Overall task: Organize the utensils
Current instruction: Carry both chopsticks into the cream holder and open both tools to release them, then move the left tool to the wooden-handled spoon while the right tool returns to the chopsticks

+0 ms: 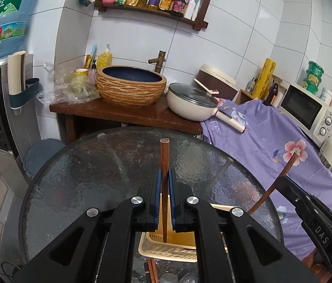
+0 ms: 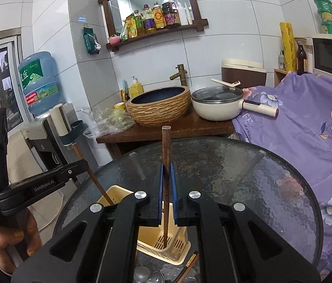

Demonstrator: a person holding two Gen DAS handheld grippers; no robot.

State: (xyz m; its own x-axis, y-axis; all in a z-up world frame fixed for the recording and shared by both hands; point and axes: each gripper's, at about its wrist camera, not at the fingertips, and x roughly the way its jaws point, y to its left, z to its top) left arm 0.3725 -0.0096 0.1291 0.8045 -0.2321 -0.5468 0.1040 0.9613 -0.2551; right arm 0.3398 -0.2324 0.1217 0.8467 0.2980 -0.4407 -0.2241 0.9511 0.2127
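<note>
Left wrist: each claw [image 1: 165, 184] clamps a dark wooden chopstick [image 1: 164, 155] upright over the cream holder [image 1: 166, 252].

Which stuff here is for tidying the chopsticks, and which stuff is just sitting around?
For the job: left gripper clamped on one chopstick; right gripper clamped on another chopstick; yellow utensil holder; spoons on the glass table.

Just lying about: pan, basin, microwave, water bottle.

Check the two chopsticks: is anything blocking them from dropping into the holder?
Nothing visible. Each gripper, left and right, holds a chopstick whose lower end already sits inside the yellow holder.
</note>
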